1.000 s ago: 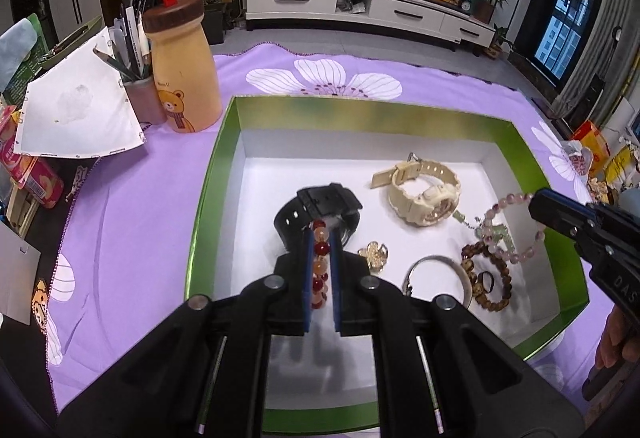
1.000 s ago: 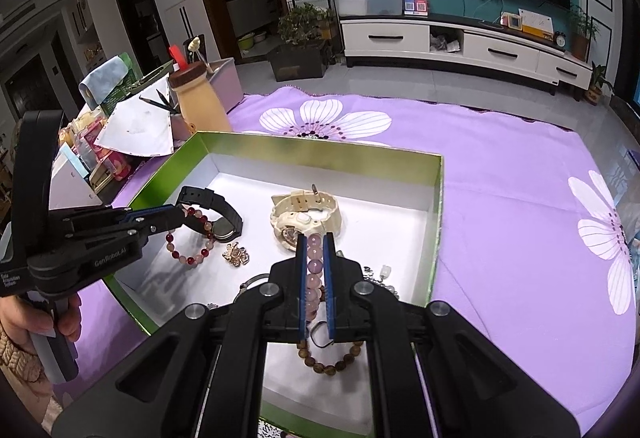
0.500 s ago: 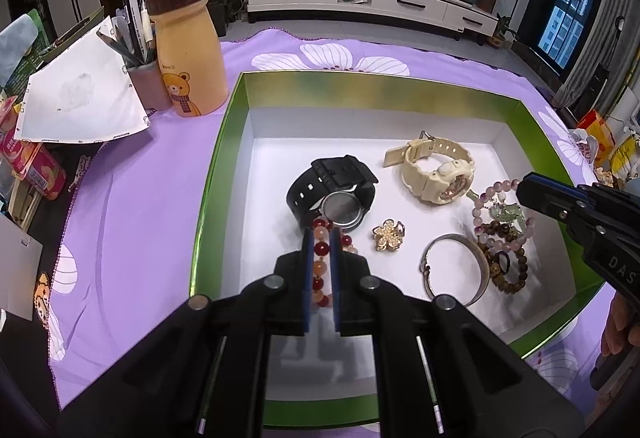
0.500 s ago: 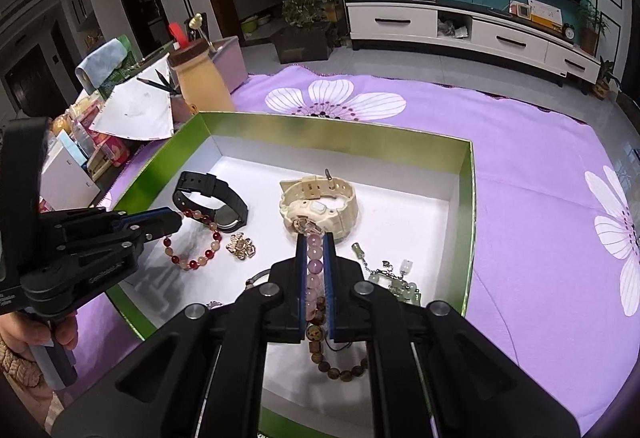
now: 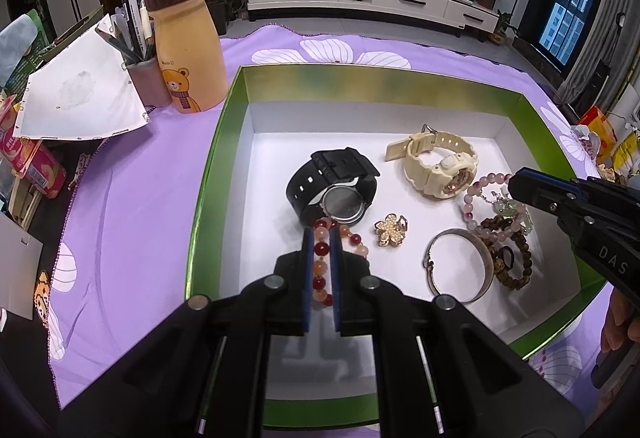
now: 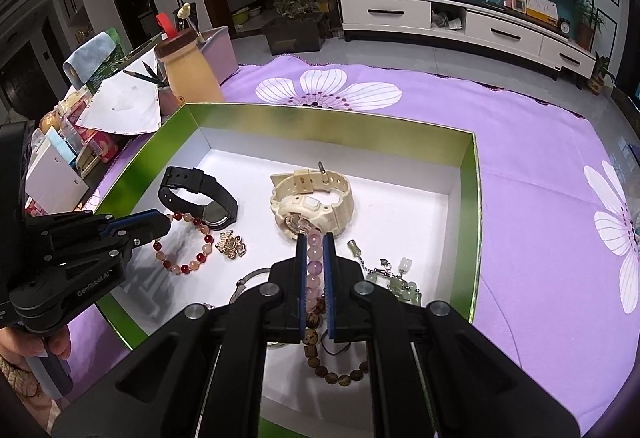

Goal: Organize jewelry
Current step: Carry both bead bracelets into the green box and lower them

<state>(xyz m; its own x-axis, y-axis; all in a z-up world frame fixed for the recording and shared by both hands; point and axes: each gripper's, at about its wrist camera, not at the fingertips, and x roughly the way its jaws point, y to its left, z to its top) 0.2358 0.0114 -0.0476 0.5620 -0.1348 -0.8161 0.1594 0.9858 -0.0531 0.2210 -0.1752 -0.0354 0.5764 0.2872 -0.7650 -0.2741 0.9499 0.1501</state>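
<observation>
A: Entry, both tools over the green box (image 5: 208,174). Left gripper (image 5: 320,238) is closed down to a bead's width on the red bead bracelet (image 5: 322,270). In the left wrist view the strand runs straight up the middle of the frame between the fingers, its far end touching the black watch (image 5: 332,186).

B: Right side?

A: Right gripper (image 6: 312,242) is likewise pinched on the pink bead bracelet (image 6: 314,270), centre of its own view. Below it the brown bead bracelet (image 6: 340,376) trails out from the same pile. I cannot tell whether the two are snagged together.

B: Key relation for the next move?

A: Each bracelet's gripped stretch lies along its gripper's finger axis, the rest of the loop hanging to one side. The red loop sits lower left in the right wrist view, beside the gold flower brooch (image 6: 231,244); the pink one is just in front of the cream watch (image 6: 312,198). My judgement: a straight lift suits the left; the right risks dragging the green charm chain (image 6: 394,278) or silver bangle (image 5: 460,266).
</observation>
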